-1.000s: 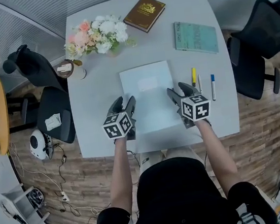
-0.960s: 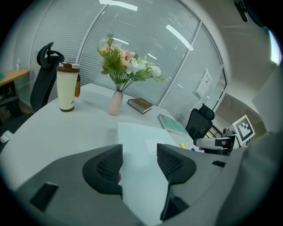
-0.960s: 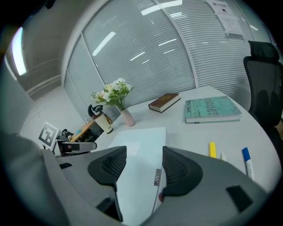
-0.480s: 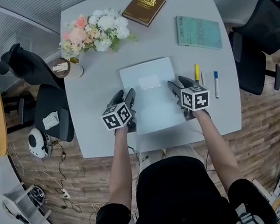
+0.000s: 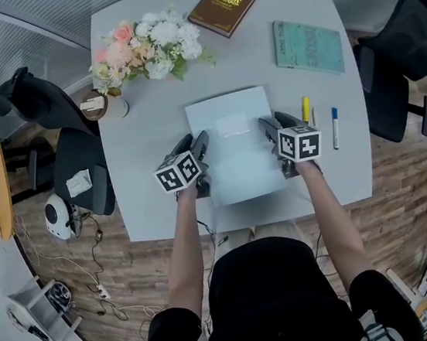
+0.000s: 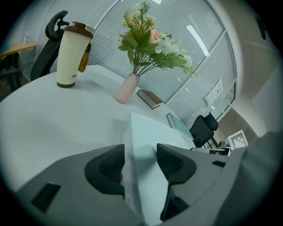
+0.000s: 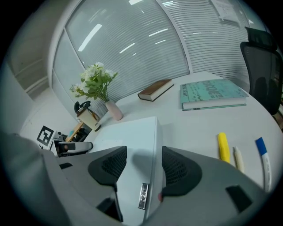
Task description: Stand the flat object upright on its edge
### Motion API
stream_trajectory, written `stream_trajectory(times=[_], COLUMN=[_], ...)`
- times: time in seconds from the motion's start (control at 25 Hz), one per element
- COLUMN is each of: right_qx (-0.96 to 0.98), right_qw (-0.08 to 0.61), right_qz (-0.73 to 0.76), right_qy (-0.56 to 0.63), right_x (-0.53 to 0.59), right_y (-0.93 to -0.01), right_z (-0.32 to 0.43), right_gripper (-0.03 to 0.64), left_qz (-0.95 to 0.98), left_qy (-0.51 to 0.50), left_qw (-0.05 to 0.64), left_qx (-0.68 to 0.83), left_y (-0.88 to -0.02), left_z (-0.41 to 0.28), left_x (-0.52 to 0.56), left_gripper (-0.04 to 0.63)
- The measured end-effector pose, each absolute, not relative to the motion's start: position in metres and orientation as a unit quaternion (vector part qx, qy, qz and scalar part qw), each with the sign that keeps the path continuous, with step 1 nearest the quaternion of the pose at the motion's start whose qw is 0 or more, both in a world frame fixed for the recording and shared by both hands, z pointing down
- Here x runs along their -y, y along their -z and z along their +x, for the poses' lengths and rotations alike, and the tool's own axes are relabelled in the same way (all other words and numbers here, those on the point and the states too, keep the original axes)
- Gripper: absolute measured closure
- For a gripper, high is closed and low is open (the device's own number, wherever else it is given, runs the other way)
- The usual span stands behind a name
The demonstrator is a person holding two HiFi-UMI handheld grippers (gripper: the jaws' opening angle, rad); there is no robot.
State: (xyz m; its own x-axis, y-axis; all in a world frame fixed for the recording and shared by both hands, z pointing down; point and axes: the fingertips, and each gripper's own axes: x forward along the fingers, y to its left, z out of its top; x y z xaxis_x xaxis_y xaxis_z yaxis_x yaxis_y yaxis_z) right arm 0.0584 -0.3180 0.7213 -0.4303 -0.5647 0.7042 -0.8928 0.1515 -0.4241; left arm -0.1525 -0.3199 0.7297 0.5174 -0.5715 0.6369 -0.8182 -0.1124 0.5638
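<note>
Pale slab [image 5: 234, 151]: flat on bench [image 5: 146, 135].
Left tongs [image 6: 139, 154]: open, astride left edge.
Right tongs [image 7: 143, 161]: open, astride right edge.
Risk: slip or topple from uneven squeeze.

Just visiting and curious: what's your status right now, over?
Left gripper open, astride left edge of flat case. Right gripper open, astride its right edge. Flat case lying flat on table. Yellow marker beside right gripper, not touching.

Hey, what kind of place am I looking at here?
Probably an office or meeting room: a grey table with a black swivel chair beside it, slatted window blinds behind, and a brown book laid out.
</note>
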Motion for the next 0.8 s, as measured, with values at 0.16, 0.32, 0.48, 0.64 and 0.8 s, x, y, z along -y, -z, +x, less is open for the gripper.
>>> stream_trajectory(times=[0.16,0.32,0.48,0.64,0.8], right_qx=[0.729,0.724,0.722,0.723,0.726], right_qw=[0.195,0.201,0.198,0.195,0.198], right_qz=[0.498,0.498,0.495,0.491,0.484], right_qy=[-0.427,-0.433,-0.442,-0.445,-0.446], right_x=[0.322,0.325,0.325,0.325,0.325], right_y=[-0.725,-0.730,-0.733,-0.734,-0.734], right_z=[0.059,0.061,0.059,0.057,0.057], right_gripper=[0.367,0.370,0.371,0.373,0.377], left_qz=[0.735,0.734,0.737,0.739,0.740], left_qy=[-0.121,-0.114,-0.116,-0.122,-0.121], left_qw=[0.478,0.488,0.490,0.483,0.482], left_qx=[0.466,0.457,0.450,0.454,0.454], left_y=[-0.732,-0.734,-0.735,-0.732,-0.731], left_z=[-0.151,-0.150,-0.150,-0.151,-0.150], left_x=[0.324,0.325,0.326,0.327,0.326], left_gripper=[0.359,0.359,0.359,0.360,0.366])
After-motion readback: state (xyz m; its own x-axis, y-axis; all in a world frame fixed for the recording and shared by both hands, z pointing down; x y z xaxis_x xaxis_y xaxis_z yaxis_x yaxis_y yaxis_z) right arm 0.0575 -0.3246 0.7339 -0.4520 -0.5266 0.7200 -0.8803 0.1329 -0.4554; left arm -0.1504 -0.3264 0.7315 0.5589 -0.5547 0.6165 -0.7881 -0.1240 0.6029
